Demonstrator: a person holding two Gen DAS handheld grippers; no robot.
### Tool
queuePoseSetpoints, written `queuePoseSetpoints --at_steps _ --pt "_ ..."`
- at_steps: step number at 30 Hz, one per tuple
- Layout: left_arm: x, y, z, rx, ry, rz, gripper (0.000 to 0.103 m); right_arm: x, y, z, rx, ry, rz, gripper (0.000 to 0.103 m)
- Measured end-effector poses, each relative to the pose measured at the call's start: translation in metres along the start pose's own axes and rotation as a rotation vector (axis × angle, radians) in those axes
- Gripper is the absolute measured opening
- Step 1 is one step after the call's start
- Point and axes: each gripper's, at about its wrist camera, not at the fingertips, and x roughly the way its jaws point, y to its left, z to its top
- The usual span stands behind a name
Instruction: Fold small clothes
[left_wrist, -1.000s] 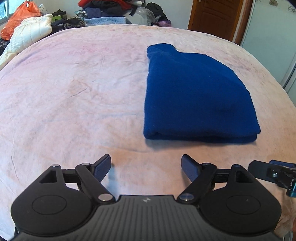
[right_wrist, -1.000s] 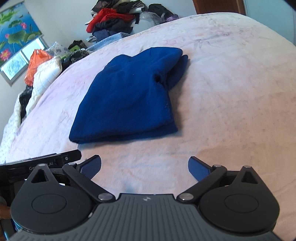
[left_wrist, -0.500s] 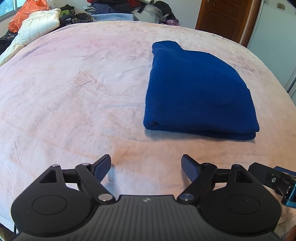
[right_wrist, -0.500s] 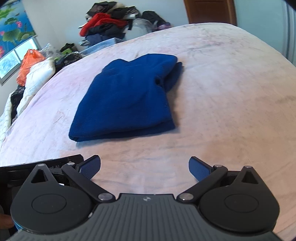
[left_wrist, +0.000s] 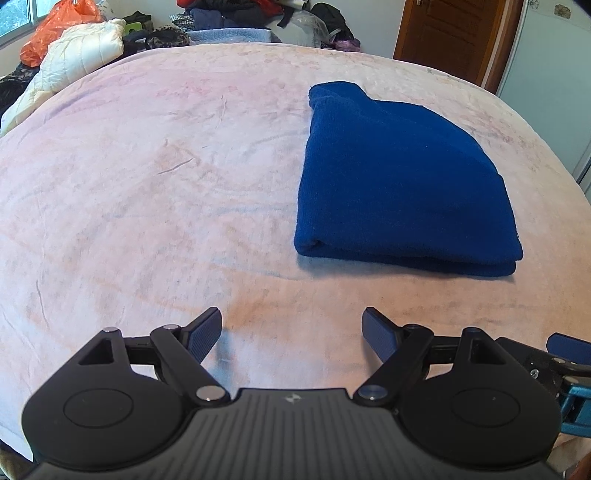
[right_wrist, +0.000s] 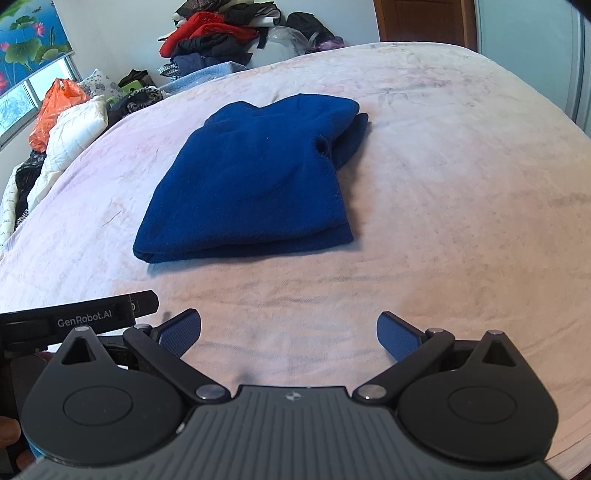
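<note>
A dark blue garment (left_wrist: 399, 177) lies folded flat on the pink bed cover (left_wrist: 155, 192), its folded edge towards me. In the right wrist view the garment (right_wrist: 255, 184) sits left of centre with a sleeve end poking out at its far right. My left gripper (left_wrist: 291, 332) is open and empty, held low over the bed short of the garment's near left corner. My right gripper (right_wrist: 288, 334) is open and empty, short of the garment's near edge. Part of the right gripper (left_wrist: 565, 354) shows at the left wrist view's right edge.
A pile of clothes (right_wrist: 218, 37) lies beyond the bed's far edge. A white quilted jacket (left_wrist: 77, 59) and an orange bag (left_wrist: 55, 26) lie at the far left. A brown door (left_wrist: 454, 33) and a white wardrobe (left_wrist: 546, 66) stand at the back right.
Both grippers have drawn back and risen a little from the garment, so it sits farther off in both views. Both stay open. The garment has not moved.
</note>
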Motion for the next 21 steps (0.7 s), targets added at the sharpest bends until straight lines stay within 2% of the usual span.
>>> queuePoseSetpoints --at_steps 9,21 --pt "0.0002 0.0015 -0.0018 -0.001 0.002 0.007 0.083 -0.0015 0.004 0.0008 -0.029 -0.026 -0.04 0.103" --pt "-0.0009 -0.0039 -0.0033 0.035 -0.005 0.023 0.083 -0.0015 0.0027 -0.0004 -0.028 -0.025 -0.027 0.103"
